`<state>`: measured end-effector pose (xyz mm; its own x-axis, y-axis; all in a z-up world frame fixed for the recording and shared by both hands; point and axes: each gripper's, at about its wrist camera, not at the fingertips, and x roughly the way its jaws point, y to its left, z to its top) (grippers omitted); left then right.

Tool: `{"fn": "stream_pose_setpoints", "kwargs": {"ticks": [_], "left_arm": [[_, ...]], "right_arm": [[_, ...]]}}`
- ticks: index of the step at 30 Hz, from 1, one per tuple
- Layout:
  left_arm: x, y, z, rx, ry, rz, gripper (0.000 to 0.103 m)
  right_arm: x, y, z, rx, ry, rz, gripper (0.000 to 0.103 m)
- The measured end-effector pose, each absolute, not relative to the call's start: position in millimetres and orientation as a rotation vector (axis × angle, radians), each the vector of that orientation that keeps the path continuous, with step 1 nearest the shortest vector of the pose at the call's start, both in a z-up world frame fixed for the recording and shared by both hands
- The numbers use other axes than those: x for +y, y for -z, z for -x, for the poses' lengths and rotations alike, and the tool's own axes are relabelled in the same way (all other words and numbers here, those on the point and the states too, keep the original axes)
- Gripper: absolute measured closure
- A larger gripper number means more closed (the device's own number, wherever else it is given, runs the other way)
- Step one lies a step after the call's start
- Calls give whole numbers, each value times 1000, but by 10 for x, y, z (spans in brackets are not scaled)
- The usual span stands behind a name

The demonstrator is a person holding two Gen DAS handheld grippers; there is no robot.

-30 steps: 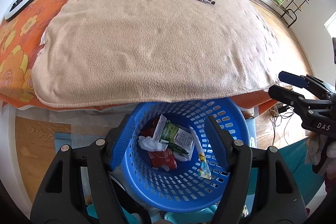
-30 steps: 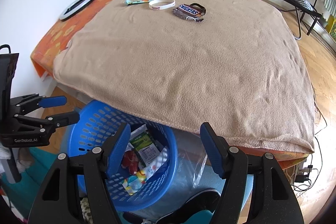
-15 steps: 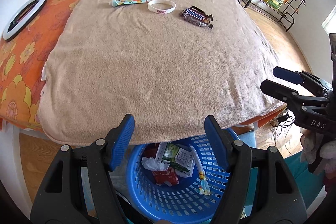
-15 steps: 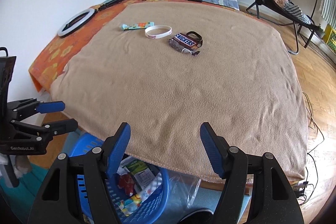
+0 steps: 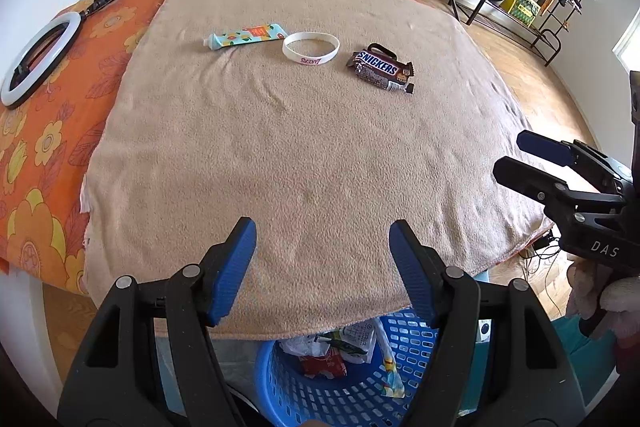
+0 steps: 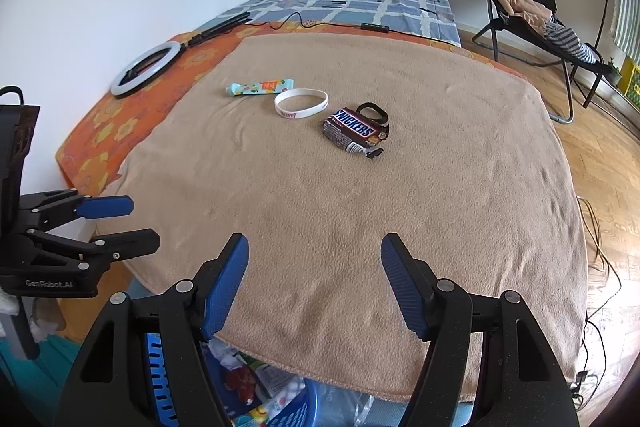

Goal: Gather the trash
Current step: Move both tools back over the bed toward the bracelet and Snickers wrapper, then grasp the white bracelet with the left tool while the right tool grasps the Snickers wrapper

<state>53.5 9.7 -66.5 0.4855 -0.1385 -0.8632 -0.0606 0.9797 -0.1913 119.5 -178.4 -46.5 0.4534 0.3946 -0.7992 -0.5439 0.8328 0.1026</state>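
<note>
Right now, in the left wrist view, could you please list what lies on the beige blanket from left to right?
Tube → white wristband → Snickers wrapper.

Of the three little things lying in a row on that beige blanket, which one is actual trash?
The Snickers wrapper, rightmost in the row: crumpled and torn open. The white wristband and the small tube beside it look intact.
</note>
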Motion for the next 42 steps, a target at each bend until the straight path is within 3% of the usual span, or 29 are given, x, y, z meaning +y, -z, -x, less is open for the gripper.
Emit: {"fn": "stream_pose_setpoints", "kwargs": {"ticks": [27, 37, 42], "left_arm": [[486, 730, -1767, 1040, 19, 298, 32], [648, 983, -2222, 1075, -7, 363, 47], [701, 1090, -2379, 1076, -25, 382, 48]], "right_arm": [[-1737, 699, -2198, 987, -710, 85, 35], [-1677, 933, -2680, 1030, -715, 6, 35], [-1698, 1063, -2804, 1045, -694, -13, 35]]}}
